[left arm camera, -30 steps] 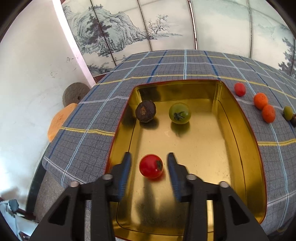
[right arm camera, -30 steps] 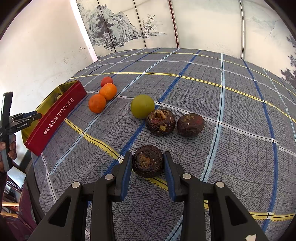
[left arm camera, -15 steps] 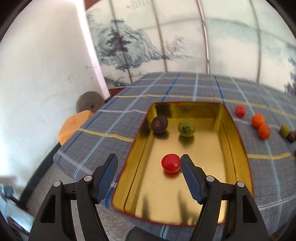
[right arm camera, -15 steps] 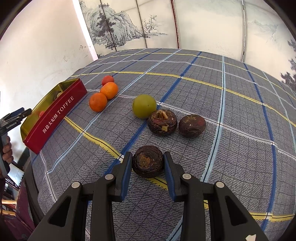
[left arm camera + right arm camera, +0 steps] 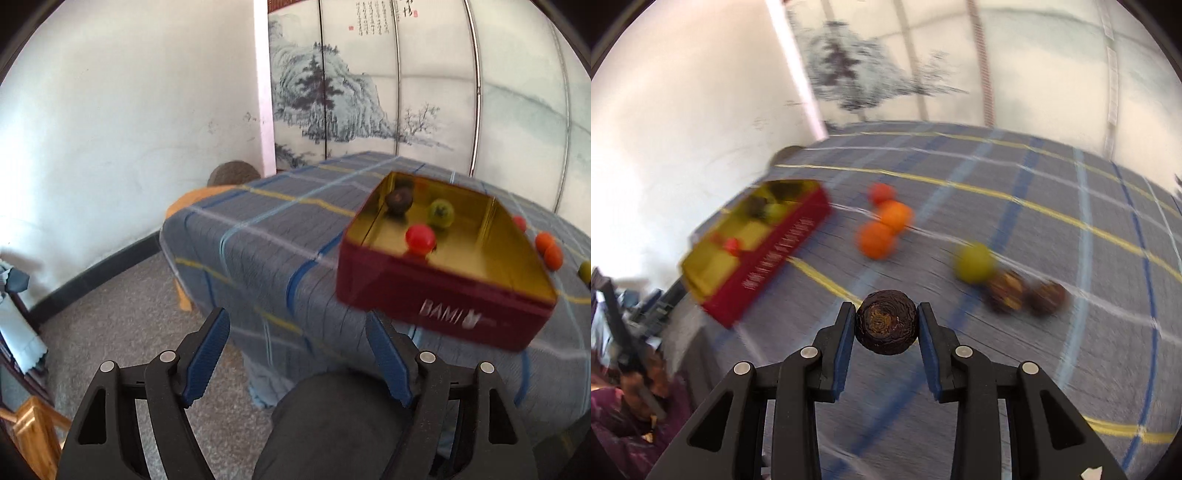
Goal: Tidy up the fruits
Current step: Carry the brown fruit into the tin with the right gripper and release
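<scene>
1. Your right hand-held gripper is clamped on a dark wrinkled fruit, both blue pads pressed to its sides, the fruit clear of the checked desk below.
2. Your left hand-held gripper stands wide with its jaws opening and nothing between them; it sits off the desk's near corner, short of the red tin, above the grey floor and a dark rounded shape whose nature you cannot tell.
3. The tin, gold inside, rests on the desk near that corner. Inside it lie a red fruit nearest the front wall, a green fruit behind it, and a dark fruit at the back left.
4. Beside the tin's right wall, on the cloth, sit a small red fruit and two orange fruits, touching one another in a short row.
5. Farther right of the tin lies a yellow-green fruit, and just beside it two more dark fruits, blurred in the right wrist view.
6. A painted folding screen stands behind the desk, well beyond the tin, next to a white wall.
</scene>
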Tool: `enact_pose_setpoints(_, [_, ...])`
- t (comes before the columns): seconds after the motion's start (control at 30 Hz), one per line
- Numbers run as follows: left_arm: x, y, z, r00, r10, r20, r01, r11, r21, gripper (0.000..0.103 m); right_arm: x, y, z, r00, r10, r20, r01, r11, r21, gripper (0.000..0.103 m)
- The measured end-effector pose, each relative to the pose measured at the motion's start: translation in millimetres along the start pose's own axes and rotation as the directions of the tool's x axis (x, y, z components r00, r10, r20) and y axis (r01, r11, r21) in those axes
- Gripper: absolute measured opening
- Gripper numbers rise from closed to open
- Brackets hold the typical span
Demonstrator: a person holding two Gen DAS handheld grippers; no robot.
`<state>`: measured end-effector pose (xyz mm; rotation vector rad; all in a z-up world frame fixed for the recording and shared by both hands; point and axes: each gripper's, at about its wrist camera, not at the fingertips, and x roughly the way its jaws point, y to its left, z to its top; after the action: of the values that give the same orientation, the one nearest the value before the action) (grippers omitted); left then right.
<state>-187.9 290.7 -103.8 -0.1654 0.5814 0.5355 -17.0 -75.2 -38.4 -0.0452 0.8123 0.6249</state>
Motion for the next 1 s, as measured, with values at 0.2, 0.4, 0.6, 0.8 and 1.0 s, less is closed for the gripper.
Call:
enact_pose_setpoints(0.2, [7.7, 6.6, -4.5, 0.998, 0.051, -0.046, -0.052, 0.999, -0.017, 0.093, 23.0, 81.3, 36.9, 0.99, 0.139, -0.019, -0.14, 0.98, -0.142, 0.032])
enact_pose_setpoints(0.4, [14.7, 11.4, -7.8, 0.995, 0.057, -0.082, -0.058, 0.998, -0.017, 0.094, 77.9, 147.1, 63.3, 0.973, 0.209, -0.098, -0.226, 0.945, -0.236, 0.032])
enact_pose_setpoints(0.6, [27.0, 21.7, -9.8, 0.988, 0.048, -0.145, -0.056, 0.997, -0.049, 0.094, 133.1, 169.5, 77.6, 0.963, 0.194, -0.186, -0.236, 0.942, -0.239, 0.032])
enact_pose_setpoints(0.8, [29.7, 23.7, -11.3, 0.985, 0.044, -0.166, -0.052, 0.997, -0.049, 0.094, 163.9, 178.0, 91.5, 0.959, 0.173, -0.223, -0.222, 0.951, -0.217, 0.032])
enact_pose_setpoints(1.0, [32.4, 25.1, -10.9, 0.983, 0.04, -0.177, -0.049, 0.998, -0.05, 0.094, 182.3, 184.4, 105.6, 0.956, 0.168, -0.242, -0.216, 0.958, -0.189, 0.032])
